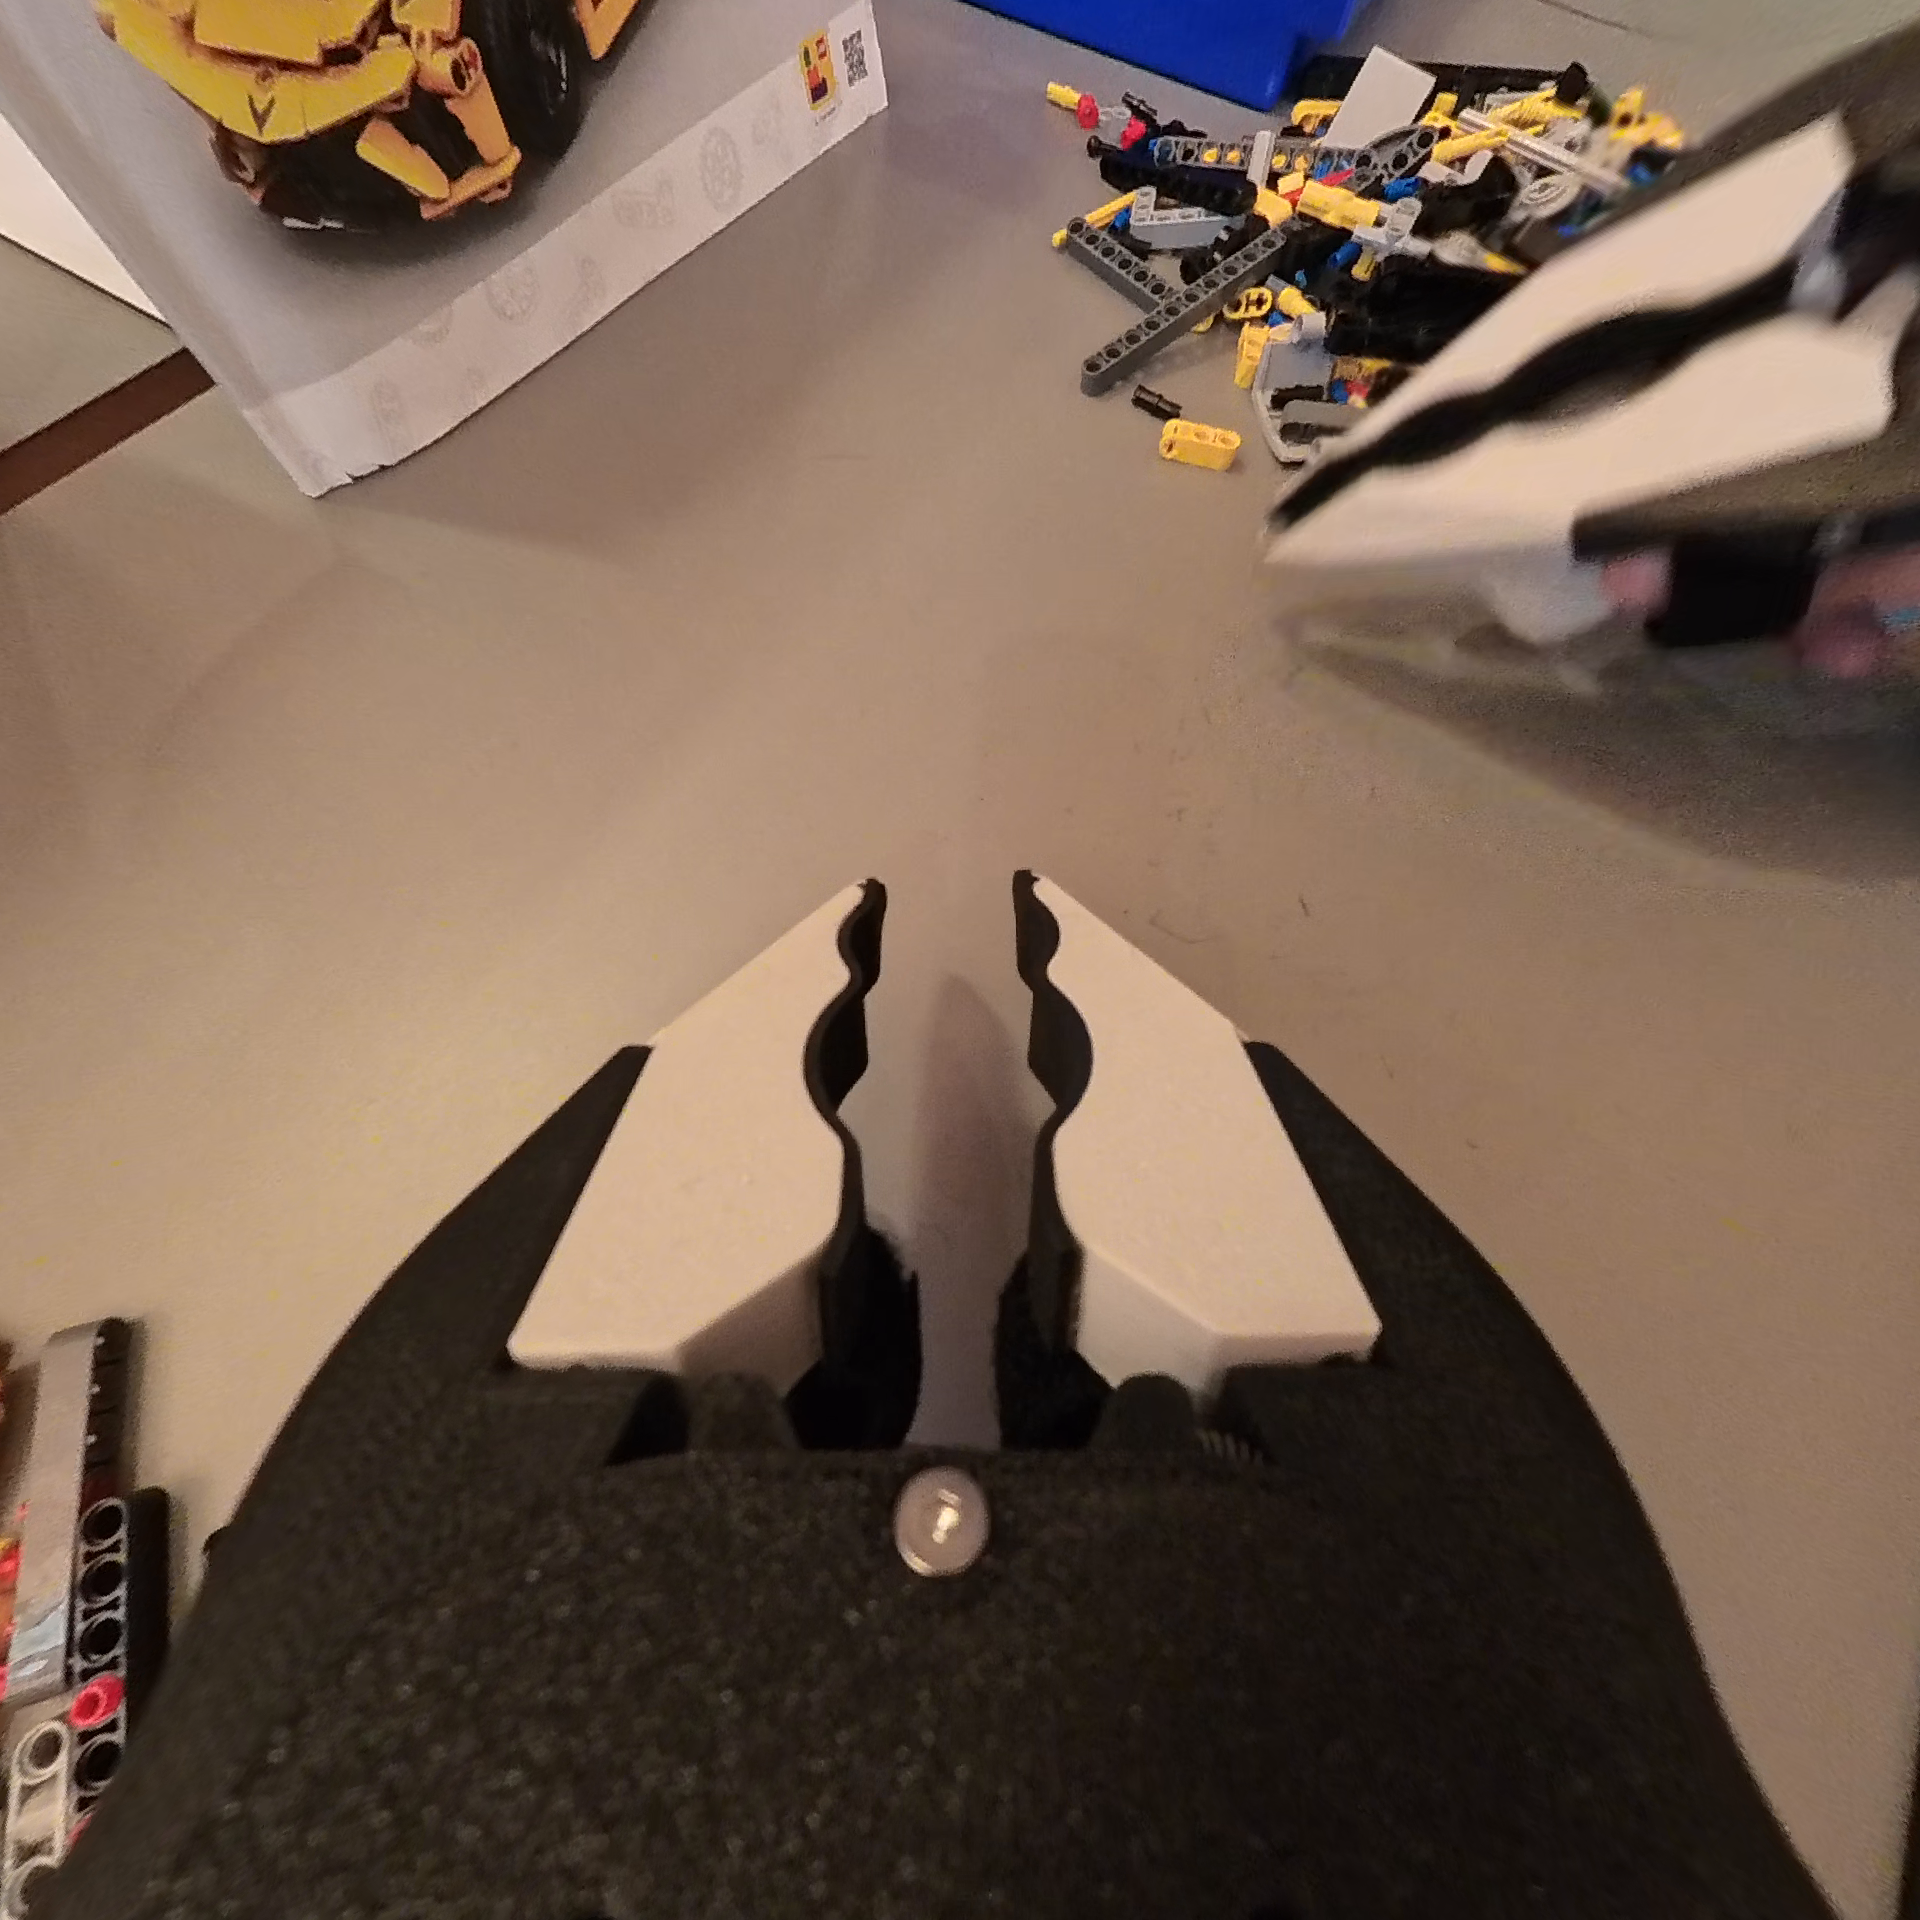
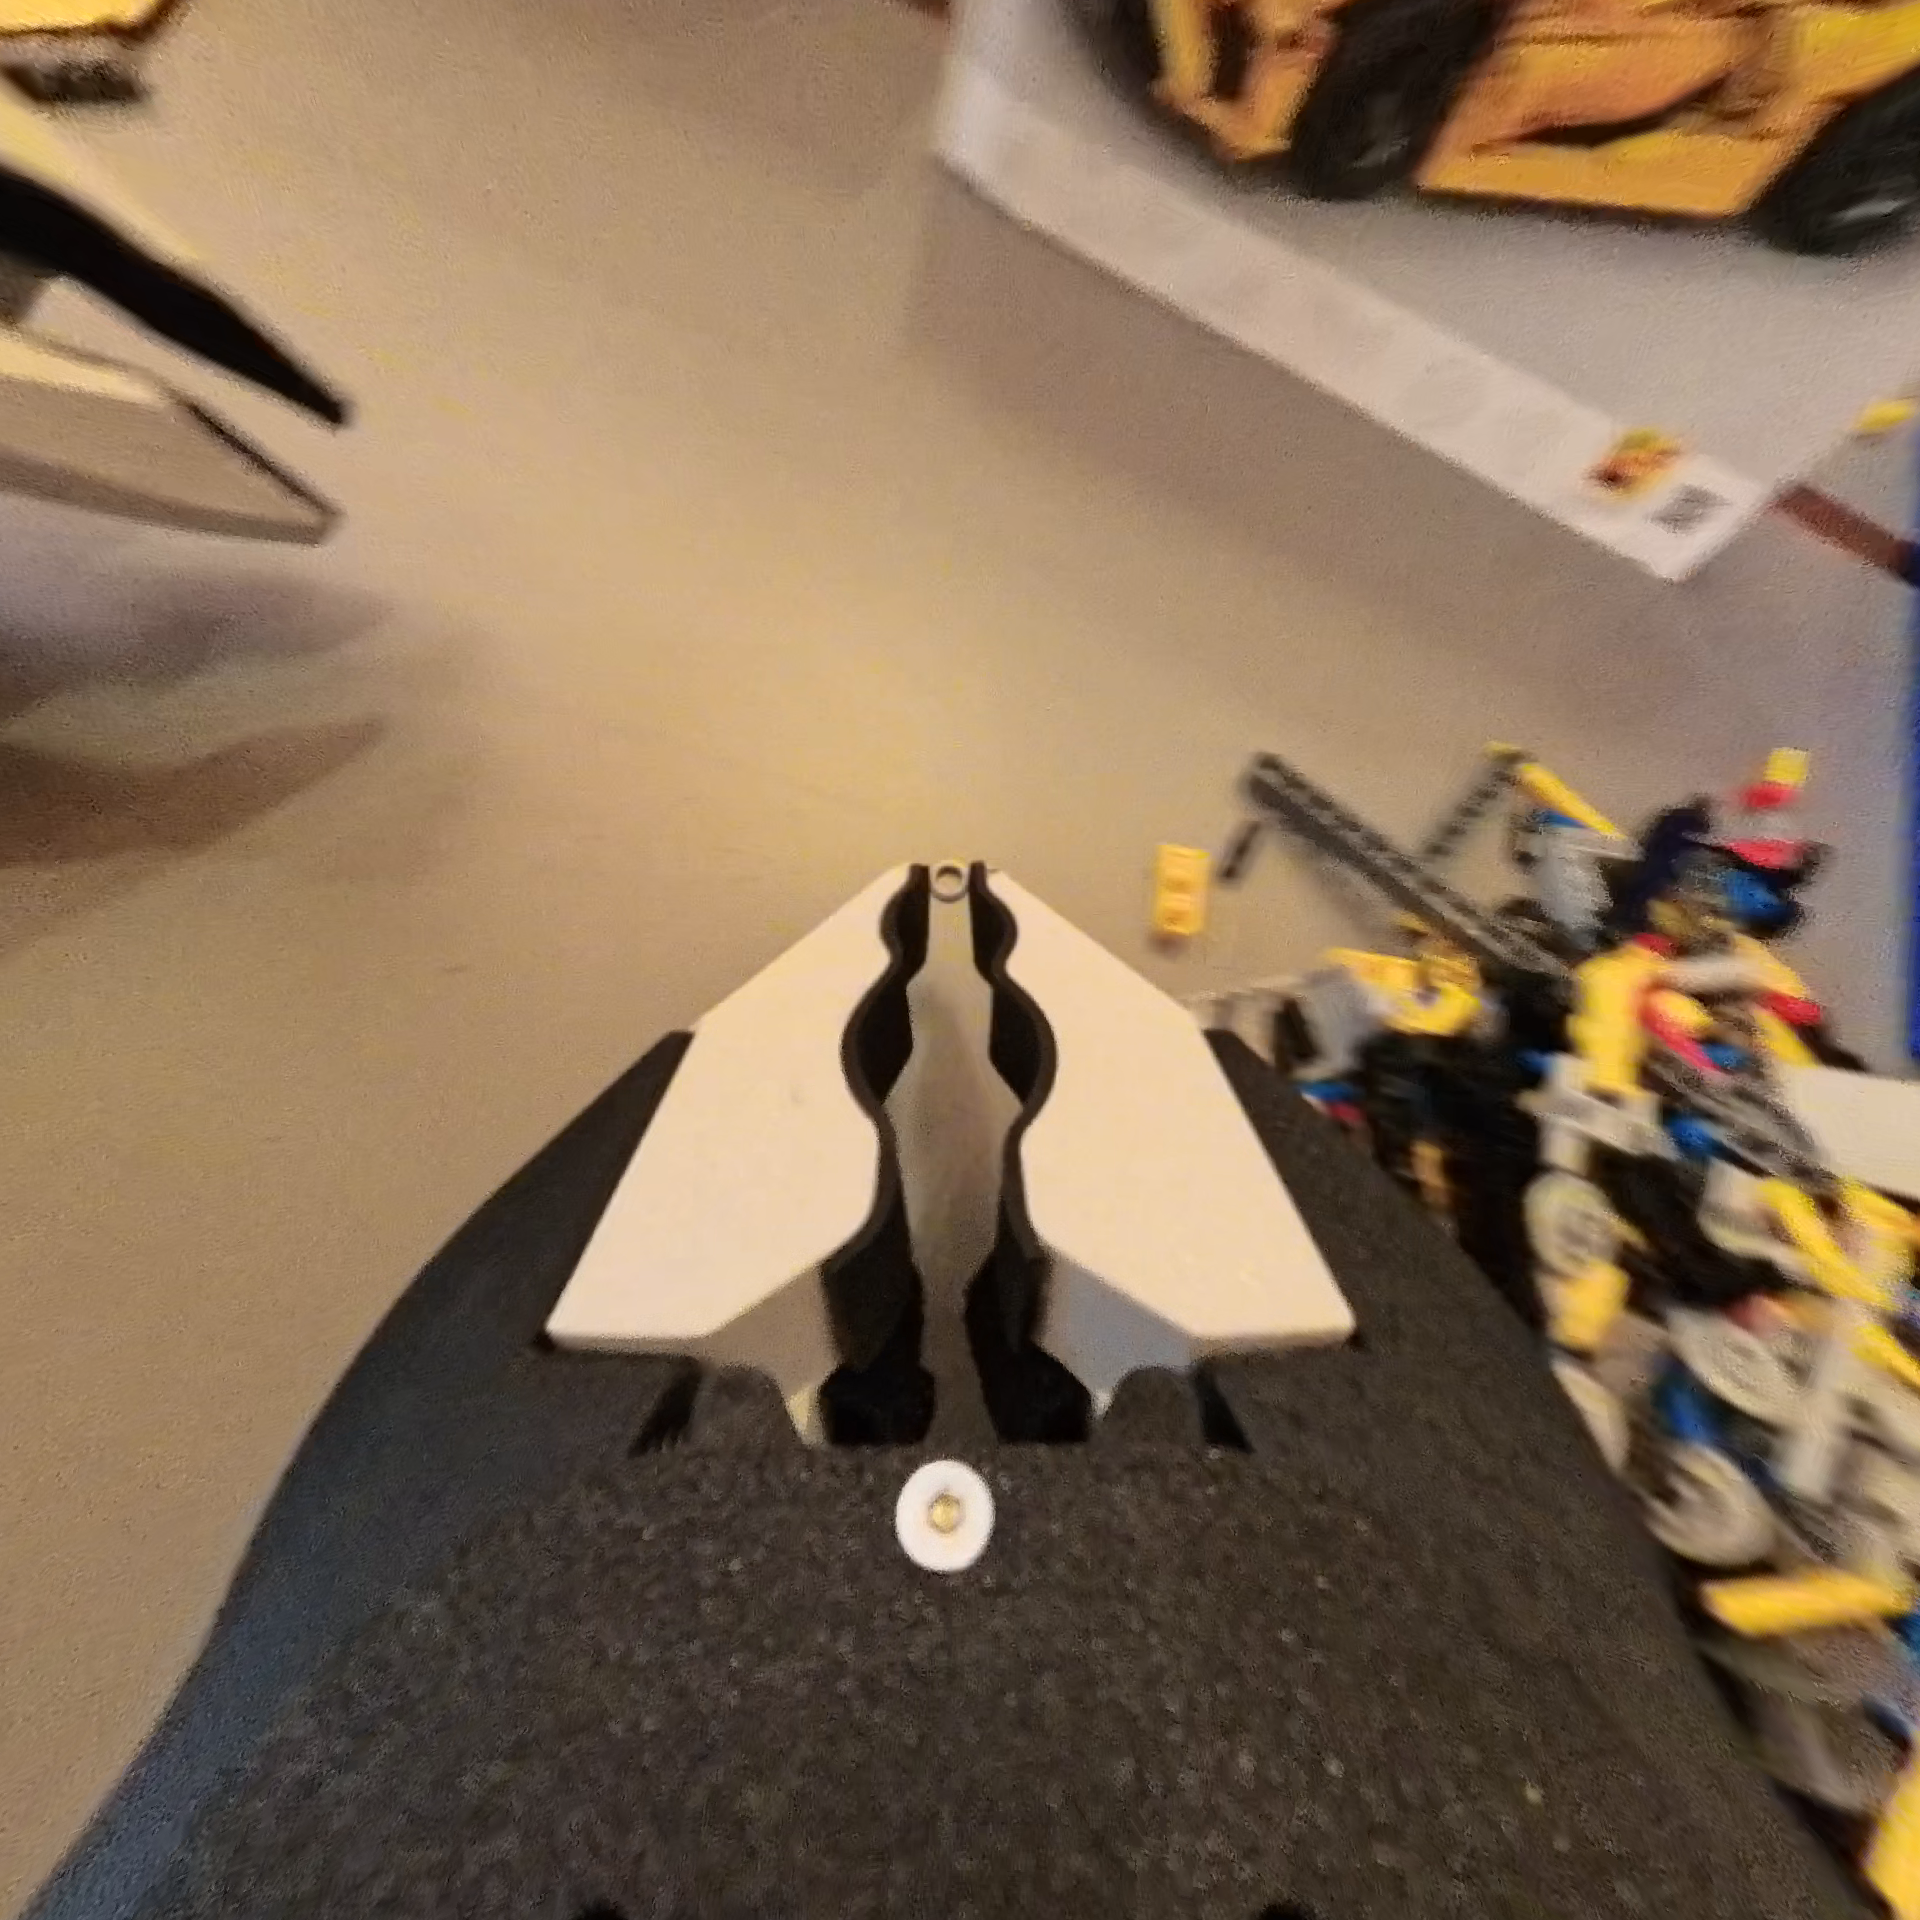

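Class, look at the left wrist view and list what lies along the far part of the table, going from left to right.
White booklet with a yellow model car pictured on it → bare grey table → pile of loose building pieces → the right claw, blurred, reaching in from the right edge with its tips close together.

Grey table top [image 1: 727, 644] carries a white printed sheet [image 1: 582, 281] picturing a yellow vehicle at the far left. At the far right lies a loose pile of building-toy parts [image 1: 1382, 218] in yellow, black, grey and blue, a blue bin [image 1: 1174, 42] behind it. One yellow connector [image 1: 1198, 442] lies just clear of the pile; several grey and black beams [image 1: 78, 1538] lie at the near left edge.
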`<state>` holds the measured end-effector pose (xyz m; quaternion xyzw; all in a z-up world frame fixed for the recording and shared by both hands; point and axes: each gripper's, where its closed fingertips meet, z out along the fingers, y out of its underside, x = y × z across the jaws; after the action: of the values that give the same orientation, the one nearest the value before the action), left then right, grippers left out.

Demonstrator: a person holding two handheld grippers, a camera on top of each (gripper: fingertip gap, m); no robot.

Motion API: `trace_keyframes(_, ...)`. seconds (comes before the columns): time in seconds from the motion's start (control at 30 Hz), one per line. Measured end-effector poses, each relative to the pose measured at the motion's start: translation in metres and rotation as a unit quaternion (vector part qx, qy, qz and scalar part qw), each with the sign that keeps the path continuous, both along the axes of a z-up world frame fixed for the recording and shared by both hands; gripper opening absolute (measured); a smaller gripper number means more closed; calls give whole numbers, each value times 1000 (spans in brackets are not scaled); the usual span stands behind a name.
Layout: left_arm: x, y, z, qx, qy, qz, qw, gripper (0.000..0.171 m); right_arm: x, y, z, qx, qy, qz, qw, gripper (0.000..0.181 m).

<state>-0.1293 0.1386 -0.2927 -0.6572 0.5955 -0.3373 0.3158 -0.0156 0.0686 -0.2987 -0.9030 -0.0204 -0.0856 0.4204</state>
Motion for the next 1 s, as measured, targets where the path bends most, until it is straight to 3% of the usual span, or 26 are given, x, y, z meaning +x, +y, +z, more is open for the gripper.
trace_keyframes(0.1, 0, -1, -1, 0, 1, -1, 1000, 25, 63, -26, 20, 20, 22, -74, 997, 6)
trace_keyframes(0.23, 1, -1, -4, 6, 7, -2, 1000, 25, 138, -72, 23, 9, 6, -154, 988, 5)
trace_keyframes(0.37, 2, -2, -4, 11, 6, -1, 1000, 25, 159, -87, 9, -4, 9, -168, 986, 6)
trace_keyframes(0.47, 6, 0, 8, 29, -32, 3, 999, 25, 158, -80, 27, 24, 12, -159, 987, 15)
trace_keyframes(0.53, 8, -1, 27, 39, -79, 1, 996, 24, 144, -60, 64, 77, 12, -130, 988, 18)
trace_keyframes(0.63, 1, 11, 45, 36, -105, 16, 994, 24, 90, -10, 117, 141, 42, -34, 989, 24)
trace_keyframes(0.7, -13, 34, 63, 30, -129, 47, 990, 24, 47, 26, 126, 140, 72, 28, 987, 27)
trace_keyframes(0.83, -80, 79, 84, -27, -98, 100, 990, 25, -40, 77, 83, 79, 205, 147, 964, 19)
trace_keyframes(0.9, -130, 97, 83, 5, -55, 143, 988, 24, -78, 85, 65, 66, 260, 201, 942, 22)
trace_keyframes(1.0, -203, 106, 70, 70, 23, 202, 977, 24, -100, 84, 43, 85, 263, 220, 935, 18)
